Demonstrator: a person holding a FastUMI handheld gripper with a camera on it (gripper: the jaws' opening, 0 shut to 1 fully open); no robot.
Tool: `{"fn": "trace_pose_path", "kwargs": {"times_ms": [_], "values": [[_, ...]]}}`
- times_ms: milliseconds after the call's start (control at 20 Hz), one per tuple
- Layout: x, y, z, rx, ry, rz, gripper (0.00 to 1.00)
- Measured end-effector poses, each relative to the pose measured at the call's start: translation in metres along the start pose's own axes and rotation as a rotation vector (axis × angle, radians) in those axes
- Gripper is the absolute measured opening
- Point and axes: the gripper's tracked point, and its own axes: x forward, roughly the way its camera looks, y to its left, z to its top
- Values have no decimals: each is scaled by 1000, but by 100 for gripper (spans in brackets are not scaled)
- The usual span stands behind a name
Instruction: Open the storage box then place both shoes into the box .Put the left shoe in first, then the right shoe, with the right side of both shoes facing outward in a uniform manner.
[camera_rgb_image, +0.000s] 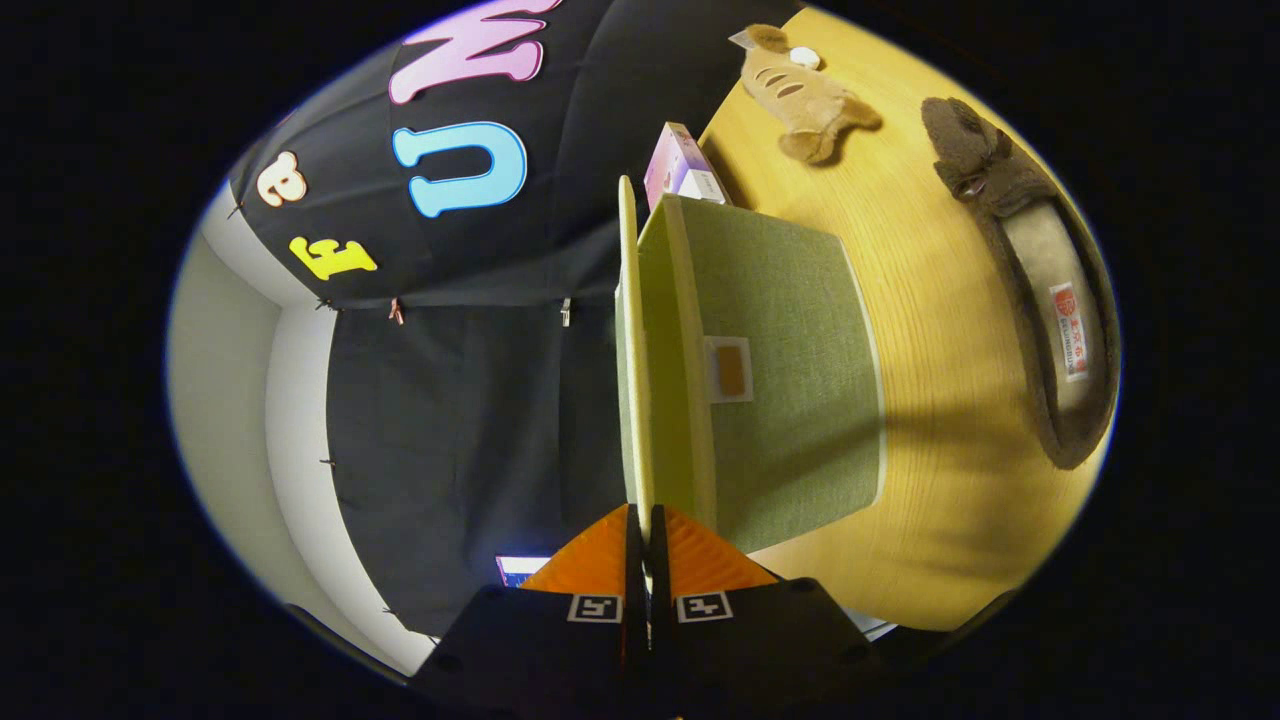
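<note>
Fingers (668, 555) of the claw (641, 535), orange and ribbed, stand pressed together on the near edge of the lid (628, 340), the thin pale-green panel caught between their tips. The claw is clenched on that lid. The view is rolled on its side, so the wooden table (930, 300) runs up the right and the black wall sits to the left.

The lid stands lifted off the box (790, 370) with a narrow gap open along the box's top rim. The box is green fabric with a pale trim and a small label holder (730, 368) on its facing side. It lies just ahead of the fingers and a little to their right, resting on the table.

Beyond the box, well apart from the claw, two shoes lie on the table. The dark shoe (1040, 290) is a grey-brown furry slipper with a pale insole and a tag inside; it lies to the right of the box, near the table edge. The tan shoe (800, 95) lies farther off, past the box's far end. A small carton (680, 165) stands just behind the box, touching or nearly touching it.
</note>
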Motion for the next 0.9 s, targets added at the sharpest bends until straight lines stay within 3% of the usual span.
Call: {"fn": "trace_pose_path", "kwargs": {"times_ms": [450,900], "values": [[24,88,3,-193,3,-121,5],[122,181,-21,-400,46,-202,6]]}}
